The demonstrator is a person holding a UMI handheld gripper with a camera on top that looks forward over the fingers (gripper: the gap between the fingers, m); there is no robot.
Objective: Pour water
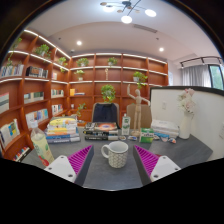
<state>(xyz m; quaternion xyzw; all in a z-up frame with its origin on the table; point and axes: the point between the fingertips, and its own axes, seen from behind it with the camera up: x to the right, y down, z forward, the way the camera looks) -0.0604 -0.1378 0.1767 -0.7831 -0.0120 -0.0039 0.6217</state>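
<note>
A white patterned mug (pixel 116 153) with its handle to the left stands on the dark grey table (pixel 113 176). It sits between the tips of my gripper (pixel 113 160), with a gap at each side. The gripper is open; its magenta pads (pixel 80 158) show on both fingers and neither touches the mug. A bottle with a pale label (pixel 126 124) stands farther back on the table among other items. No water is visible in the mug from here.
Stacked books (pixel 63 129) lie at the back left, boxes (pixel 101 130) in the middle. A wooden figure (pixel 136 105) and a white vase with flowers (pixel 185 123) stand at the back right. Wooden bookshelves (pixel 40 85) line the walls.
</note>
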